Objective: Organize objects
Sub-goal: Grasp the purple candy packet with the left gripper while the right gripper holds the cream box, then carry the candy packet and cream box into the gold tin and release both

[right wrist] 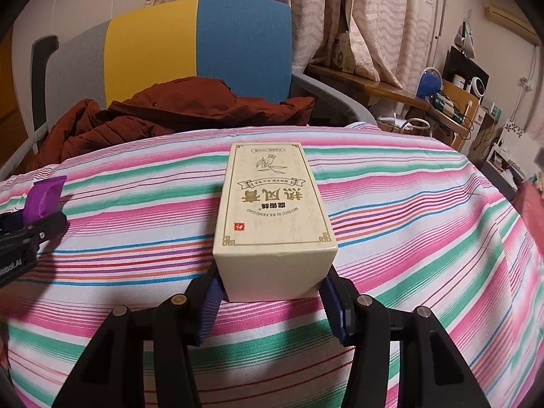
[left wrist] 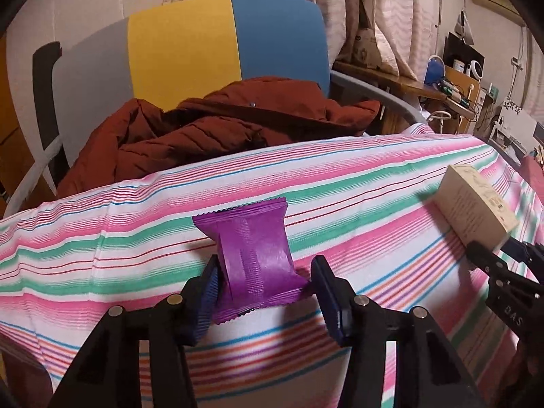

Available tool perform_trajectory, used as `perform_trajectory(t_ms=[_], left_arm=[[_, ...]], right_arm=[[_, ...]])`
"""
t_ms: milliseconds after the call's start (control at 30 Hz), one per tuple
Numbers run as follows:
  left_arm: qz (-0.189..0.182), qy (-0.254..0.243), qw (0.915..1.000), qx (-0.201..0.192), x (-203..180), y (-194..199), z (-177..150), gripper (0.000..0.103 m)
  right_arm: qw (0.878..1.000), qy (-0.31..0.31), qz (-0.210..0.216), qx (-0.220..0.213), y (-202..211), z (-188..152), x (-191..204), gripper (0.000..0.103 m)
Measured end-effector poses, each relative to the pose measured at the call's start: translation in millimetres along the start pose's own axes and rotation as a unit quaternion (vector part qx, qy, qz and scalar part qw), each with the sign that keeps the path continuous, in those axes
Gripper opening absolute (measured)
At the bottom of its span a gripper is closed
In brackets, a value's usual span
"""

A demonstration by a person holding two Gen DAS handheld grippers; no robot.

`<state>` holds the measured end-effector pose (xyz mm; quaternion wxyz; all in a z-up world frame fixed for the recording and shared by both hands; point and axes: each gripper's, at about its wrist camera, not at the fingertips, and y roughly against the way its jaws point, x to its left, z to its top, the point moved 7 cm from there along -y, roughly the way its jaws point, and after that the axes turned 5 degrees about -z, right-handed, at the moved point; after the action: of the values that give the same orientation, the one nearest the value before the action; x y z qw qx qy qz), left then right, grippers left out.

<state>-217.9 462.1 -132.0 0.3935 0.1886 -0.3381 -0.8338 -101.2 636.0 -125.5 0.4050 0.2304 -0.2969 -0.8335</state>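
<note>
My left gripper [left wrist: 265,278] is shut on a purple snack packet [left wrist: 253,251], pinching its middle so it bows, just above the striped cloth [left wrist: 340,204]. My right gripper [right wrist: 270,282] is shut on the near end of a cream box [right wrist: 272,204] with gold print, held lengthwise over the cloth. In the left wrist view the box [left wrist: 476,204] and right gripper [left wrist: 489,255] show at the right edge. In the right wrist view the purple packet [right wrist: 42,199] and left gripper [right wrist: 25,224] show at the far left.
The pink, green and white striped cloth [right wrist: 408,238] covers the table. Behind it stands a chair [left wrist: 221,44] with a grey, yellow and blue back and a rust-red jacket [left wrist: 210,125] on its seat. A cluttered wooden desk [left wrist: 442,85] and curtains lie at the right rear.
</note>
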Motion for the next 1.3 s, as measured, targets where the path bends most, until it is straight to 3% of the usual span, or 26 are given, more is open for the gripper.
perform_trajectory(t_ms=[367, 667, 900, 1300], left_arm=[[0.004, -0.008, 0.9987, -0.050, -0.5, 52.5, -27.9, 0.053], [-0.015, 0.033, 0.9970, -0.068, 17.1, 98.4, -69.6, 0.053], [-0.035, 0.023, 0.9957, -0.082, 4.8, 131.6, -95.6, 0.053], [-0.106, 0.030, 0.9888, -0.101, -5.3, 211.2, -138.8, 0.053]], right_arm=[[0.999, 0.023, -0.005, -0.045, 26.0, 3.0, 10.1, 0.052], [0.994, 0.063, -0.015, -0.087, 70.7, -12.4, 35.4, 0.052], [0.990, 0.099, 0.011, -0.097, 112.5, -35.8, 63.5, 0.052], [0.993, 0.041, 0.084, -0.077, 183.0, -84.4, 86.6, 0.052]])
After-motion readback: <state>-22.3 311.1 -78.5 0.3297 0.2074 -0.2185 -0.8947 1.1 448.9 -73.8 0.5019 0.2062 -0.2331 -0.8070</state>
